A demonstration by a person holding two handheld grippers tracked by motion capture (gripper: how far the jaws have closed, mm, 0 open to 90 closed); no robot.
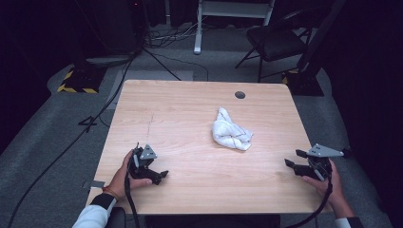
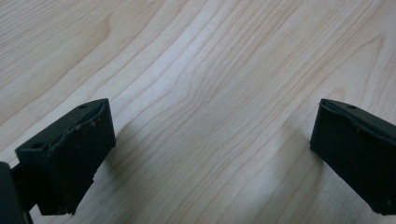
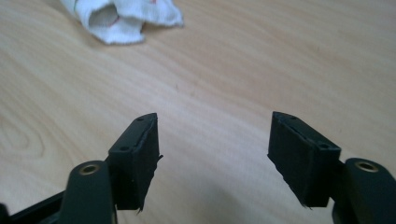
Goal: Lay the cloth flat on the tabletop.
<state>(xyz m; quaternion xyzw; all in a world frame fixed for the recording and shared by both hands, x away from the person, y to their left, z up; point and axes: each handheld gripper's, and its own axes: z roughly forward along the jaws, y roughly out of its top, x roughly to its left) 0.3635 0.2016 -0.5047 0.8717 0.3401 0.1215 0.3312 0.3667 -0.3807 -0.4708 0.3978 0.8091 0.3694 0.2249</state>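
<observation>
A: Progress check. White cloth (image 1: 231, 131) crumpled in a lump right of centre on the desk (image 1: 180, 104), untouched, well apart from both grippers. Nothing grasped, nothing flattened or folded. Judged as the very start; all handling left to do.

B: Fingers? Left gripper (image 1: 160, 175) near the front left edge, fingers released and spread wide over bare wood in the left gripper view, nothing between them. Right gripper (image 1: 292, 158) at the front right edge, fingers likewise released and empty, pointed toward the cloth (image 3: 122, 18).

A: Materials. Cloth soft, terry-like, bunched into rounded folds, thin red line along one hem. Desk a pale wood-grain laminate, smooth, faint sheen, rounded corners, dark cable hole (image 1: 240, 95) near the far edge. Finger pads (image 3: 140, 154) matte black, blocky, slightly ragged at the edges.

B: Next likely a reach by the right gripper, being nearer. Limp fabric; probably needs a pinch at a corner or fold.
</observation>
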